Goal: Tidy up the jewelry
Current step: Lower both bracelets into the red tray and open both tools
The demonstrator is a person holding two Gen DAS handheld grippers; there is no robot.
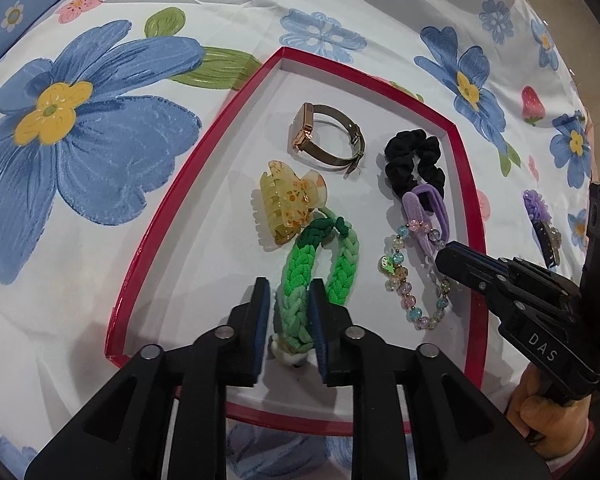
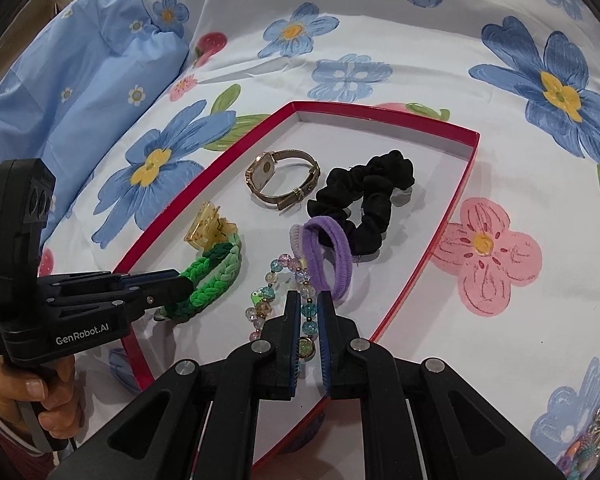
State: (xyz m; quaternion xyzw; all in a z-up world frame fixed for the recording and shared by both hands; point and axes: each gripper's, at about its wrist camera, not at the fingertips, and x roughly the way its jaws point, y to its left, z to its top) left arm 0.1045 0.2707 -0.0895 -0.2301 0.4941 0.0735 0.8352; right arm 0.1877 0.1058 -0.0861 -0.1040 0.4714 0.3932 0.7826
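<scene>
A bed sheet printed with big blue, yellow-centred flowers, pink blossoms and strawberries covers the whole surface, and a red-rimmed tray with a white floor lies on it; a light blue pillow sits at the far left in the right wrist view, with a sliver of gilt frame behind it. Nearest the left camera, the left gripper stands slightly parted around one strand of the green braided band, which lies on the tray floor; the right-hand pad touches the braid, a thin gap shows at the left-hand pad, so the hold looks loose. The right gripper is nearly closed, its blue pads pinching the bead bracelet at the tray's near right side, the rest of the beads resting on the floor. The bracelet's far end touches the purple hair tie, which leans against the black scrunchie. Beside the green band's far end lies the amber claw clip, and beyond it the gold wristwatch. Outside the tray, to its right on the sheet, lies a purple flower clip. A hand grips the left tool's handle.
</scene>
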